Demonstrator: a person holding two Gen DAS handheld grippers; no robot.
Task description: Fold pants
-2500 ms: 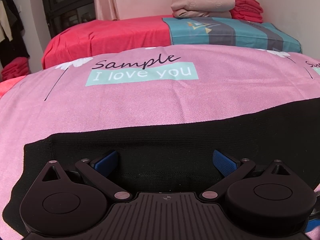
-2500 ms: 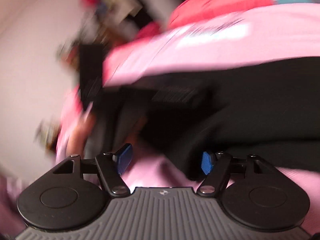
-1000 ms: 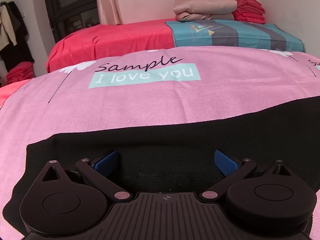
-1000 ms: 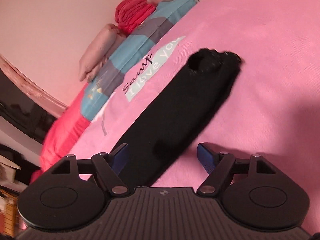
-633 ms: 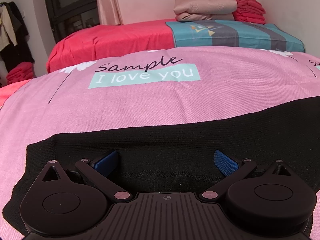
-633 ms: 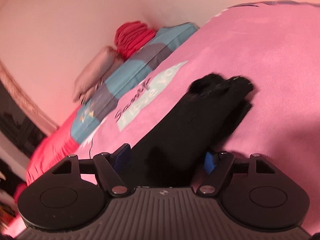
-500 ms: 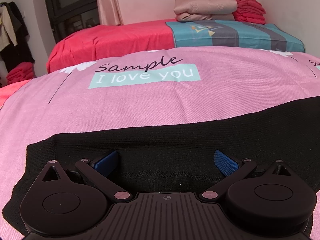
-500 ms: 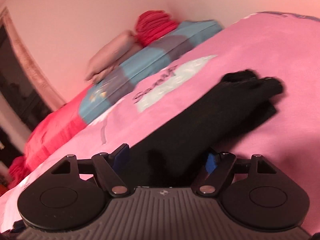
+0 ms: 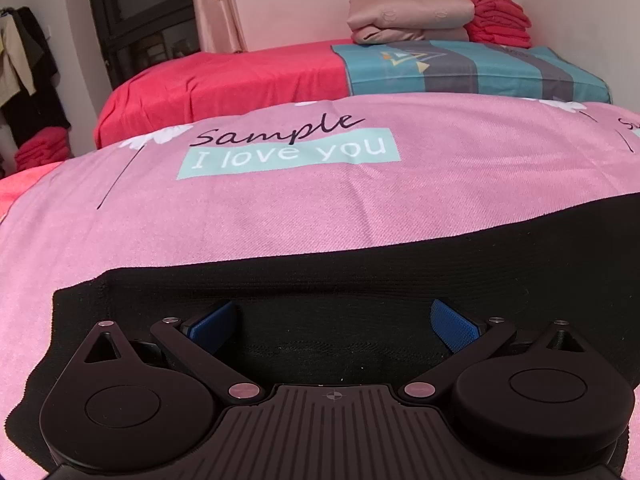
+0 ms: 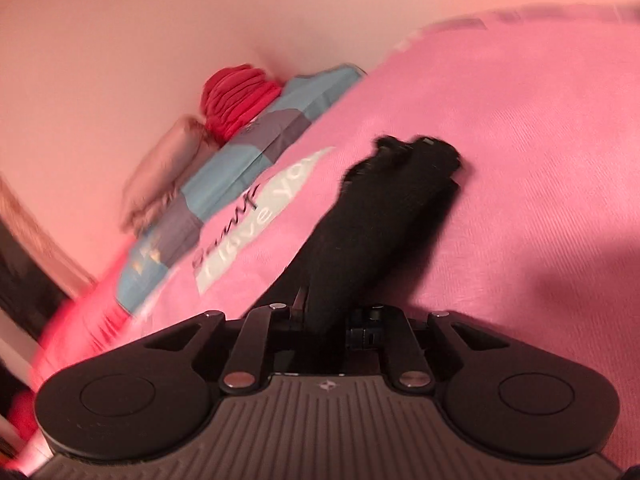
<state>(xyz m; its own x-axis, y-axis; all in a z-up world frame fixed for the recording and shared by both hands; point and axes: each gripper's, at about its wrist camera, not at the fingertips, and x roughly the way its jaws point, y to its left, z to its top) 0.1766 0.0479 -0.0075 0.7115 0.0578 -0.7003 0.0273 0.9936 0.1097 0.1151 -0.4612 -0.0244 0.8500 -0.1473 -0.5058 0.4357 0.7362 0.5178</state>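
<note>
Black pants [image 9: 360,280] lie flat in a long band across the pink bedspread [image 9: 320,200]. My left gripper [image 9: 334,320] is open, its blue pads low over the pants' left end, holding nothing. In the right wrist view my right gripper [image 10: 326,320] is shut on the pants [image 10: 380,216], pinching the black cloth between its fingers. The leg runs away from it to a bunched end [image 10: 416,152] on the bedspread [image 10: 520,160].
A red sheet [image 9: 240,76] and a teal striped cover [image 9: 460,68] lie beyond the pink bedspread. Folded beige and red bedding [image 9: 436,20] is stacked against the far wall. A dark window [image 9: 140,12] and hanging clothes [image 9: 24,76] are at the left.
My right gripper has closed on the black pants; half a second ago its pads were apart on either side of the cloth. My left gripper has not moved.
</note>
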